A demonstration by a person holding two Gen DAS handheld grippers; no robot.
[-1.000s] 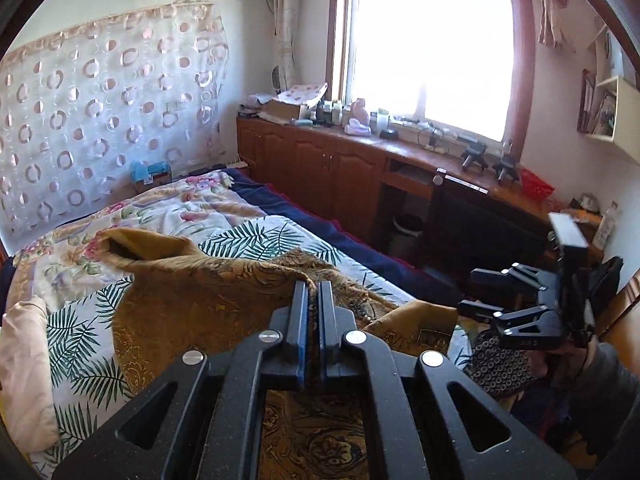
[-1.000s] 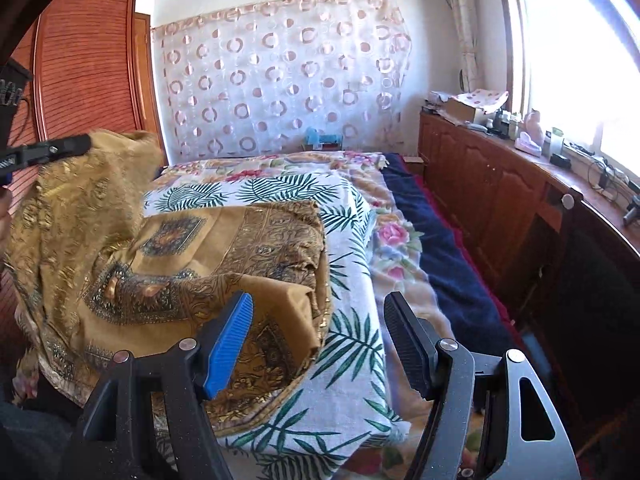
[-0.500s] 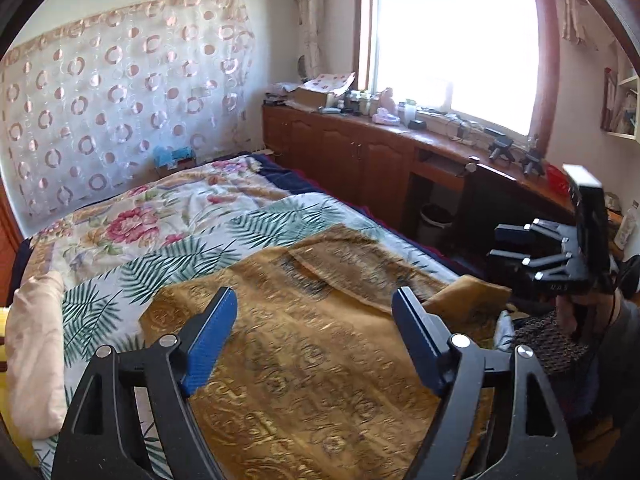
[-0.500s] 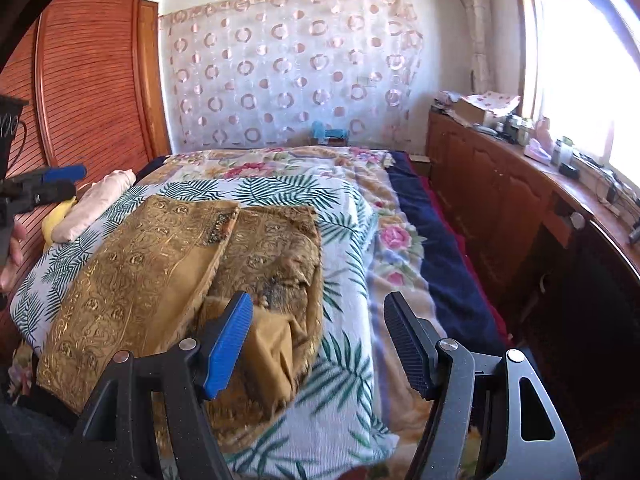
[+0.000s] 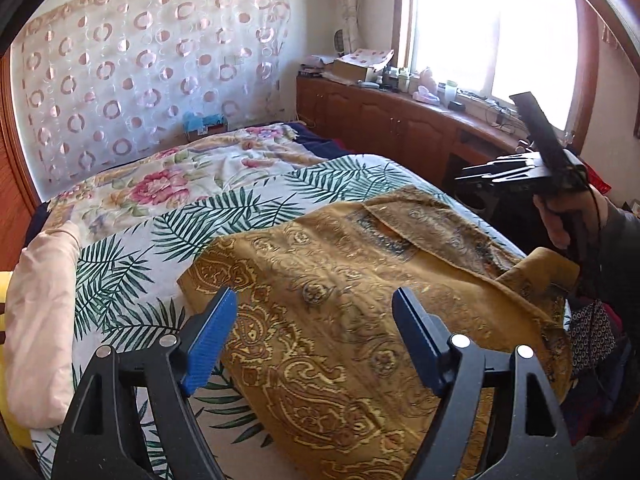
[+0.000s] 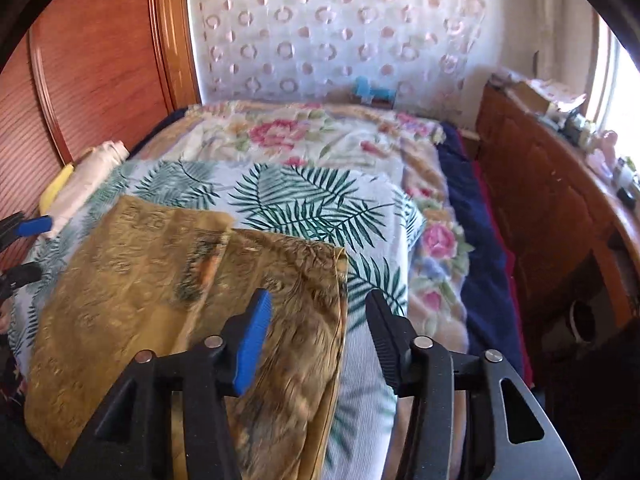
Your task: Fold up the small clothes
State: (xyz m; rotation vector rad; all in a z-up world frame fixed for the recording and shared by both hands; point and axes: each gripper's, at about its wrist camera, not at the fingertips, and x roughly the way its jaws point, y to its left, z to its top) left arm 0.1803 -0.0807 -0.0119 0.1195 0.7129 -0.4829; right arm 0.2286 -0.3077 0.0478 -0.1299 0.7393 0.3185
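Note:
A gold paisley garment (image 5: 332, 280) lies folded lengthwise on the bed, one layer lapped over the other. My left gripper (image 5: 316, 308) hovers open just above its near part, with nothing between the blue pads. In the right wrist view the garment (image 6: 160, 272) fills the lower left. My right gripper (image 6: 318, 304) hangs over its right edge with jaws closing; the cloth edge lies below the gap and the pads do not press on it. The right gripper (image 5: 480, 170) shows at the far right, held in a hand. The left gripper (image 6: 28, 248) peeks in at the left edge.
The bed carries a palm-leaf sheet (image 5: 224, 216) and a floral blanket (image 6: 288, 136). A folded pale cloth (image 5: 40, 320) lies along the bed's left side. A wooden cabinet (image 5: 384, 120) runs under the window; a wooden wardrobe (image 6: 92, 60) stands on the other side.
My left gripper let go of the garment and opened wide; the raised cloth dropped flat onto the bed. My right gripper swung across over the garment's right edge and its jaws narrowed.

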